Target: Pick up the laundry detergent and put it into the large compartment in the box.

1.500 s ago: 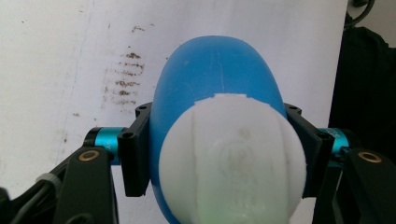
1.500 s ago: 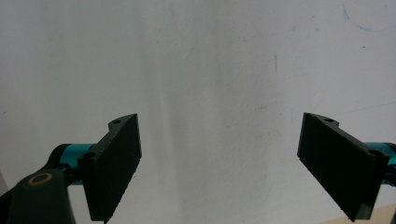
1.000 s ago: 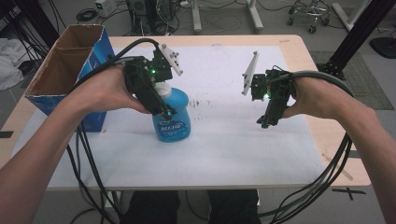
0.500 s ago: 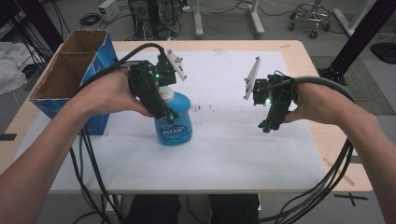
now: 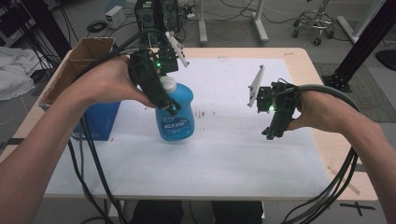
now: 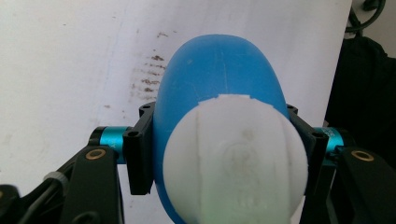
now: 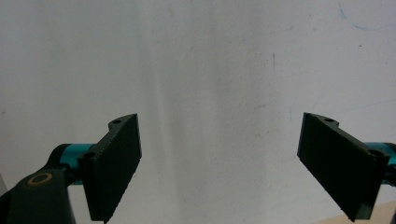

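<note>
The left hand-held gripper [image 5: 169, 103] clamps its jaws on the blue bottle [image 5: 177, 114] just below the white cap [image 6: 233, 158] — upright on the tabletop [image 5: 224, 158], left of centre. The right hand-held gripper [image 5: 273, 133] hangs well apart to the right — jaws spread wide, holding nothing.

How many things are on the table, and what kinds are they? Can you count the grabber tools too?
Blue bottle with a white cap: 1
Cardboard box at the table's left edge: 1
Grippers: 2, the left gripper with its jaws on the bottle and the right gripper with its jaws apart over the white mat
Total: 4
</note>
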